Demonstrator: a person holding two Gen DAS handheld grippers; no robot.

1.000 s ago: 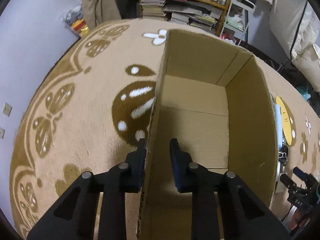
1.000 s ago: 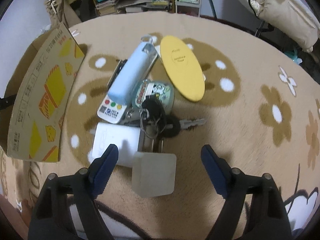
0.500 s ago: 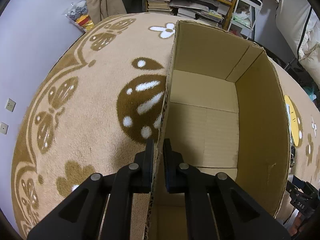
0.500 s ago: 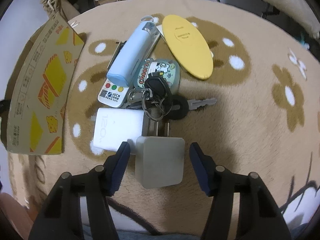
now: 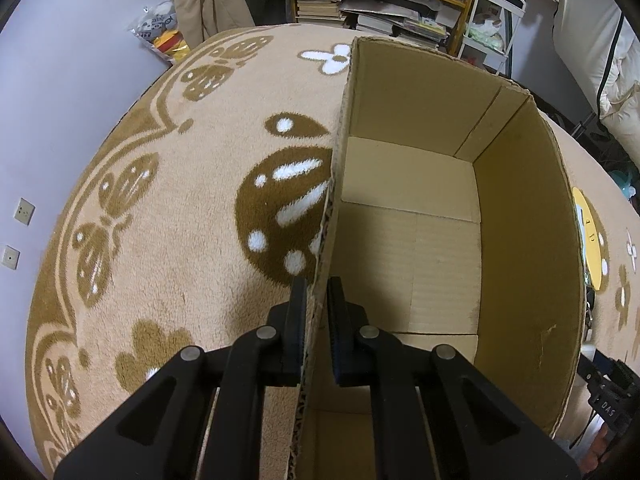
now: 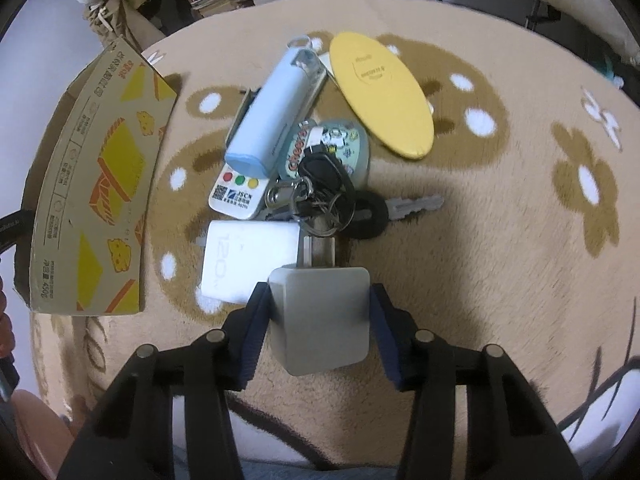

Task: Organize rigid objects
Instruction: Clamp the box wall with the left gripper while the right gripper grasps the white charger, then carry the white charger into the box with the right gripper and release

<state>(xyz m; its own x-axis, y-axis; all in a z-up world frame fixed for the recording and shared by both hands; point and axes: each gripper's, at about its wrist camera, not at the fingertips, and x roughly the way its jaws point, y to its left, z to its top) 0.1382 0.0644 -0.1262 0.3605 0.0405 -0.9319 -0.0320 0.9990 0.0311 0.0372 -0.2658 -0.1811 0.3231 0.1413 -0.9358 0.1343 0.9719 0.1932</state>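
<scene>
Right tool (image 6: pixel 319 312) newly clenched around grey charger (image 6: pixel 320 316) (left tool (image 5: pixel 317 312) pinching box wall (image 5: pixel 336 184)).

White charger (image 6: pixel 248 258) reads "120". Remote card (image 6: pixel 237 194) shows "JSCN"; round tin (image 6: pixel 332 148) prob. "Cheers". Cardboard box (image 6: pixel 92 184) has "450g".

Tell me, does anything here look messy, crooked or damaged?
Mostly the heap on the patterned beige carpet: a pale blue tube-shaped case lies askew across a white remote control, with a bunch of keys tangled on top. The open brown cardboard box has a ragged top edge where the left gripper pinches its wall.
</scene>
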